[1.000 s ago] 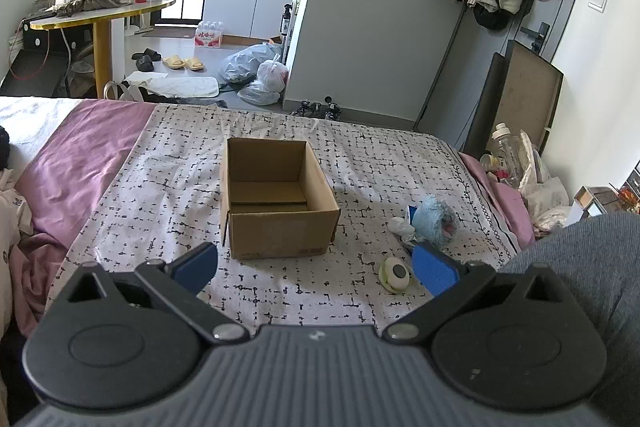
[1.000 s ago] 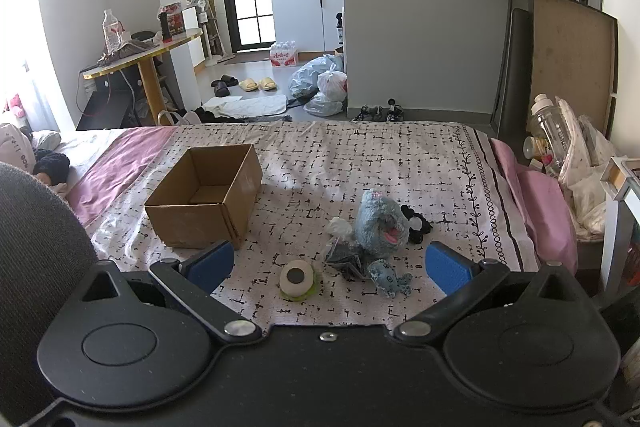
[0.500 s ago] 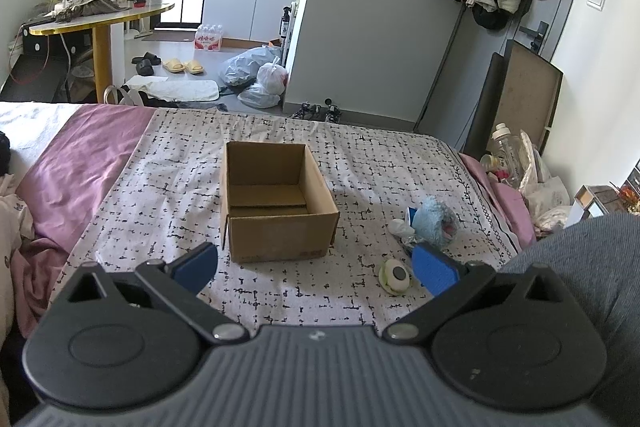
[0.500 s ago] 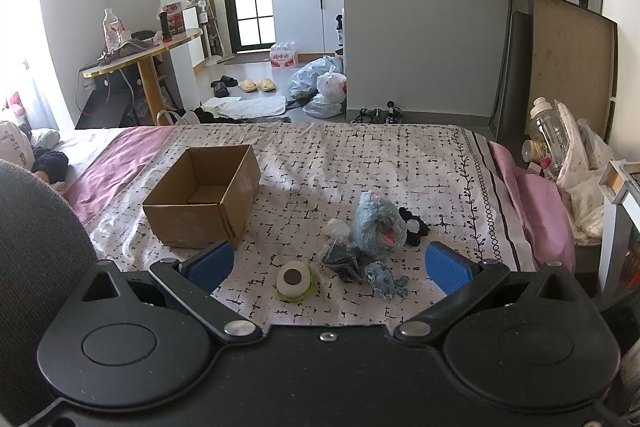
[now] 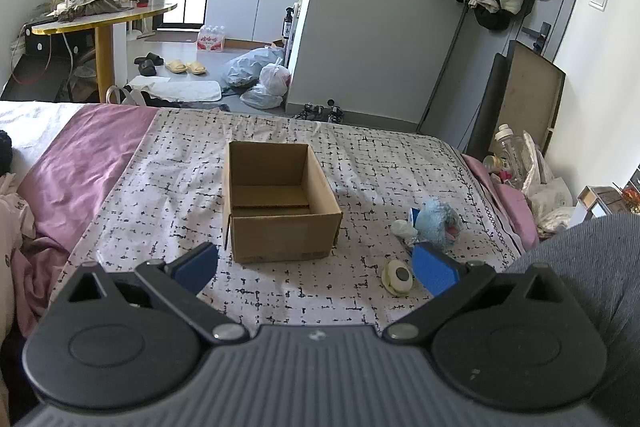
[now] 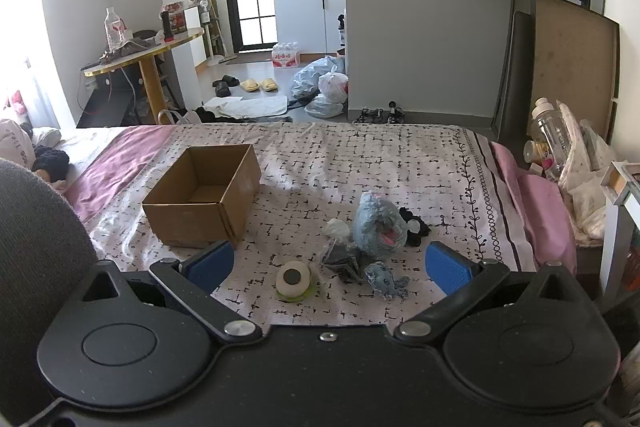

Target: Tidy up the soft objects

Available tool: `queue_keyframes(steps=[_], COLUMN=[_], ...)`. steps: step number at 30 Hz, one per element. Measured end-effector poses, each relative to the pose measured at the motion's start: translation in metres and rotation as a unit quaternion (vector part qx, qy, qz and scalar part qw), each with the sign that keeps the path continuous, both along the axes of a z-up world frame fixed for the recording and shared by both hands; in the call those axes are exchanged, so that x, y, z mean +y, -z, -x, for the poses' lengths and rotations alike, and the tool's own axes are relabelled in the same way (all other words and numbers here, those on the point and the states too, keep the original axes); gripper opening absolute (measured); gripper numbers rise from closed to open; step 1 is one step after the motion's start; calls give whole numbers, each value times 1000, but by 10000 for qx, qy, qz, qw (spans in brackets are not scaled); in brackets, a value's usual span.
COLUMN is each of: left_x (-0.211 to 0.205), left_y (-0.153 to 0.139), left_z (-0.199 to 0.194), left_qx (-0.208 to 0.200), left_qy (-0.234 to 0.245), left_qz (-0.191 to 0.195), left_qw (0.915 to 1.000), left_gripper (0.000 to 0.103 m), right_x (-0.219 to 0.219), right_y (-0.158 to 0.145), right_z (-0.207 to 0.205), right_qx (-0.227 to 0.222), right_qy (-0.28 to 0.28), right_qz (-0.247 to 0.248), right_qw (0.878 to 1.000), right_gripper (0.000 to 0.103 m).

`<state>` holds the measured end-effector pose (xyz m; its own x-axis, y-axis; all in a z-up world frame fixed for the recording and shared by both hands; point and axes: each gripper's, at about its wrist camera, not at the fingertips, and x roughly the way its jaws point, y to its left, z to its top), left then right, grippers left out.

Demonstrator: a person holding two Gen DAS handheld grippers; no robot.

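You are holding both grippers above the near edge of the bed [image 6: 360, 155], and neither one is carrying anything. The left gripper [image 5: 316, 269] is facing the cardboard box [image 5: 276, 203] with its fingers released and spread wide. The right gripper [image 6: 328, 263] is facing the soft objects, and its fingers are likewise spread and empty.

The cardboard box is sitting upright on the patterned bedspread with its top open. Its interior is showing bare cardboard, so judge it as the receiving container, not yet loaded.

The soft objects are lying in a loose cluster to the right of the box, well apart from it:
- The large blue plush toy [image 6: 378, 225] is resting at the centre of the cluster.
- The small blue plush whale [image 6: 386, 281] is lying just in front of it, nearest the right gripper.
- A dark crumpled bag [image 6: 344, 259] is touching the large plush on its left side.
- A black-and-white soft item [image 6: 414, 225] is lying just behind, to the right.
- A round white-and-green item [image 6: 293, 281] is sitting apart, nearest you.

Because the cluster is lying on the right gripper's side, that gripper is probably the better placed for the first pick. Sorting appears not yet begun.
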<state>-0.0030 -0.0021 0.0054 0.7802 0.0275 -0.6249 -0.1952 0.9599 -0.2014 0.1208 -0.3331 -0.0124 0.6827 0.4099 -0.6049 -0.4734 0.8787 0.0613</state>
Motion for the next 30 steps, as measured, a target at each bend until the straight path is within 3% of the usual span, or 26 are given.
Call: queue_keyframes(steps=[19, 30], left_x=[14, 11], left_y=[14, 31], left_z=[-27, -61], left_qx=[105, 179], left_qy=[102, 571], left_qz=[-167, -226], left_qw=[9998, 9980], left_gripper=[103, 102], right_x=[7, 11], right_y=[14, 31], right_z=[-15, -30], right_qx=[216, 433], right_qy=[-115, -8], right_qz=[199, 373], right_qw=[9995, 9984], right_gripper=[103, 103])
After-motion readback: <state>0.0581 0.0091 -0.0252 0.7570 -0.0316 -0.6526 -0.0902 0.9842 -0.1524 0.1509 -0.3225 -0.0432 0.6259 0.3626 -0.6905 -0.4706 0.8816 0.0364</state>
